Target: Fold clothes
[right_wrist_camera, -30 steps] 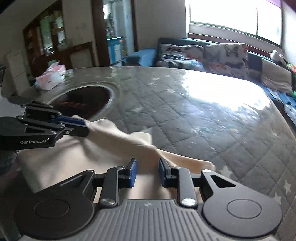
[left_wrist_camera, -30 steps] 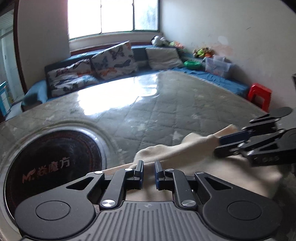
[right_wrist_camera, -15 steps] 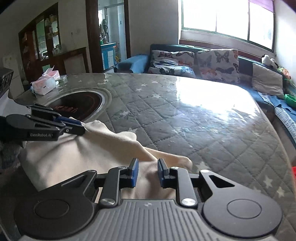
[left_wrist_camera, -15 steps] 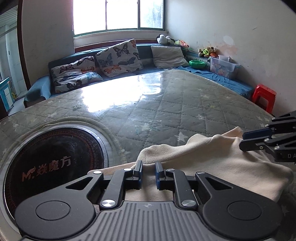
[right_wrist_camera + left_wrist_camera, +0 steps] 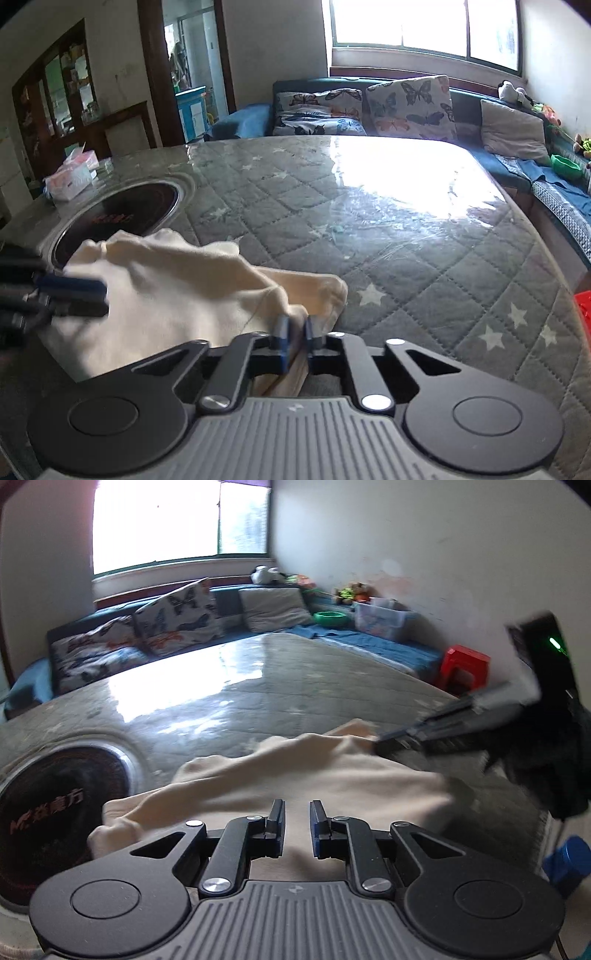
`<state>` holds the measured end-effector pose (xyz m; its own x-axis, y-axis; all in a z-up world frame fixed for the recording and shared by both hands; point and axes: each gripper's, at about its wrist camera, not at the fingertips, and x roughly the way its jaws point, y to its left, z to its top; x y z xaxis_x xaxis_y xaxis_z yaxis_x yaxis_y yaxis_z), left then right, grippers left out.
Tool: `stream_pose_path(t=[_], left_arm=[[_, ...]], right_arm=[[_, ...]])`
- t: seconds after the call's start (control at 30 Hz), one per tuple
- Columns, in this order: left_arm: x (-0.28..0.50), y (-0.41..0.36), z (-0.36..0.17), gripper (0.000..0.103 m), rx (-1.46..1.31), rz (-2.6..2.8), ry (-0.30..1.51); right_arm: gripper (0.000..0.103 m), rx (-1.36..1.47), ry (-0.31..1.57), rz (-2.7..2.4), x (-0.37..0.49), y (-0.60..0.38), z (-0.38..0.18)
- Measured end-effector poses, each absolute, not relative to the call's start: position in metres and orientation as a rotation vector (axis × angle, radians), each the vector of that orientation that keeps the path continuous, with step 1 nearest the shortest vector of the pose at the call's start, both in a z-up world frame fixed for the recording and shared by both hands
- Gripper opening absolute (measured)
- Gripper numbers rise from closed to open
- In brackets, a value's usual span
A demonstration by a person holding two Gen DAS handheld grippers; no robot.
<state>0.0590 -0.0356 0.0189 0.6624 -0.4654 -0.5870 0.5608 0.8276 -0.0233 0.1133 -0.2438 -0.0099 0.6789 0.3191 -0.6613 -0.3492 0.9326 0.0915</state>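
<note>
Two grippers work over a cream garment (image 5: 166,295) that lies bunched near the edge of the quilted grey table (image 5: 406,266), just beside the dark round cooktop (image 5: 122,218) set into it. The right gripper (image 5: 295,332) has its blue-padded fingers (image 5: 282,332) pinched together on a raised fold at the garment's right end. The left gripper (image 5: 296,823) hangs above the cloth's near side with its fingers apart and nothing between them. In the left wrist view the right gripper (image 5: 384,740) is blurred, so its hold there is hard to read. A tissue pack (image 5: 72,173) sits at the table's far left.
</note>
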Motion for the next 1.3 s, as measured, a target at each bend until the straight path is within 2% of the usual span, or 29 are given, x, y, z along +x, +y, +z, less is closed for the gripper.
stream_pose_path(t=[0.27,0.63,1.1,1.3], left_arm=[[0.061,-0.083,0.012,0.016,0.186,-0.701,0.62],[0.05,-0.119,-0.004,0.016,0.208,-0.825,0.644],[0.044,-0.12,-0.007,0.02,0.173,-0.795,0.647],[0.037,-0.08,0.006,0.022,0.113,-0.69,0.62]], right_arm=[[0.003,-0.068,0.762,0.415,0.121,-0.245,-0.009],[0.006,-0.028,0.779,0.443,0.131,-0.249,-0.012],[0.012,-0.024,0.764,0.432,0.134,-0.244,-0.018],[0.011,-0.086,0.755,0.396,0.132,-0.237,-0.016]])
